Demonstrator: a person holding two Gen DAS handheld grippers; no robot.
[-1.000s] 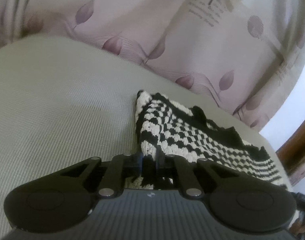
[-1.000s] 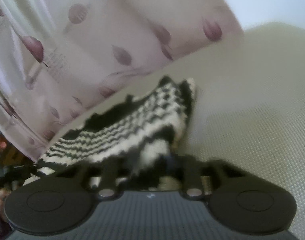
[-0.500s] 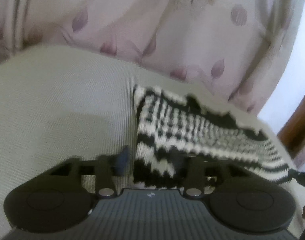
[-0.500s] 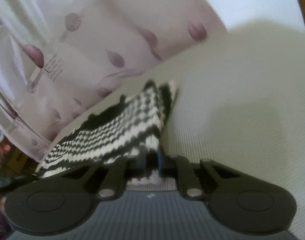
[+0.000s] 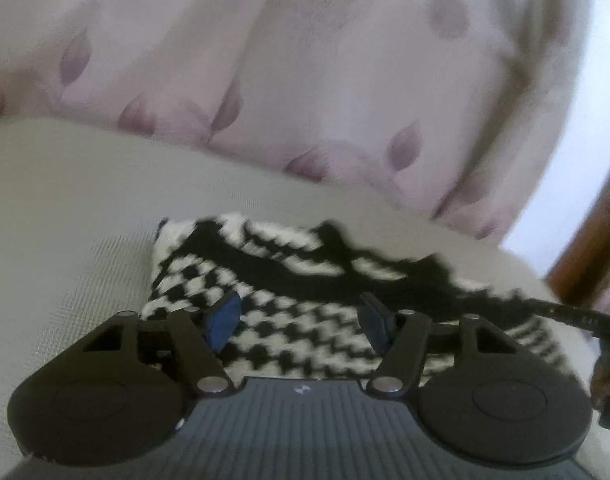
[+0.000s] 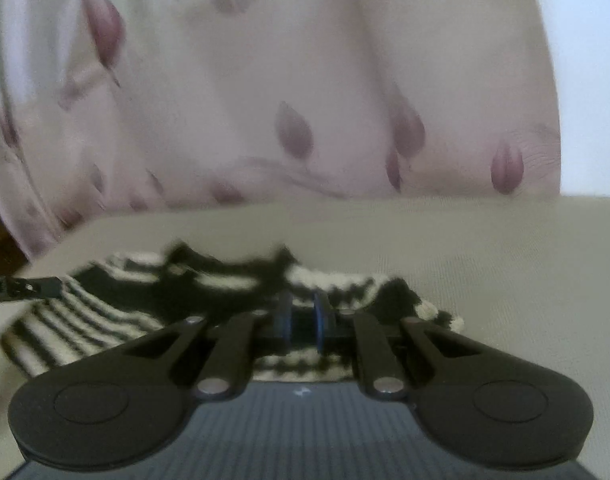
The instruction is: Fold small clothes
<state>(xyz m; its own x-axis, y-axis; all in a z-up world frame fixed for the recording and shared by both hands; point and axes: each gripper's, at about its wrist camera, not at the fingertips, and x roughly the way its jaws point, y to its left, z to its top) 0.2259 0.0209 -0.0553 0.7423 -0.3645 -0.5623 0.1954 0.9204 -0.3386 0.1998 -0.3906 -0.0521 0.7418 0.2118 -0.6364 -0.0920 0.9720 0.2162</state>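
The left gripper (image 5: 301, 320) hung low over the knit (image 5: 289, 312), its blue pads (image 5: 223, 320) spread wide apart with nothing between them, the checkered cloth lying under the gap. The right gripper (image 6: 303, 320) sat low at the near edge of the knit (image 6: 209, 292), its jaws nearly together with only a narrow gap; a dark fold seemed to lie between the pads, but the blur hid whether it was pinched.

The black-and-white knit lay flat on a pale beige surface (image 5: 65, 208), which may be a cushion or a bed; I could not tell which. In the left view it stretched from the middle off to the right; in the right view it ran from the middle to the left. A pink curtain (image 5: 305, 80) with purple leaf prints hung beyond the far edge. A brown wooden post (image 5: 585, 256) stood at the far right of the left view.
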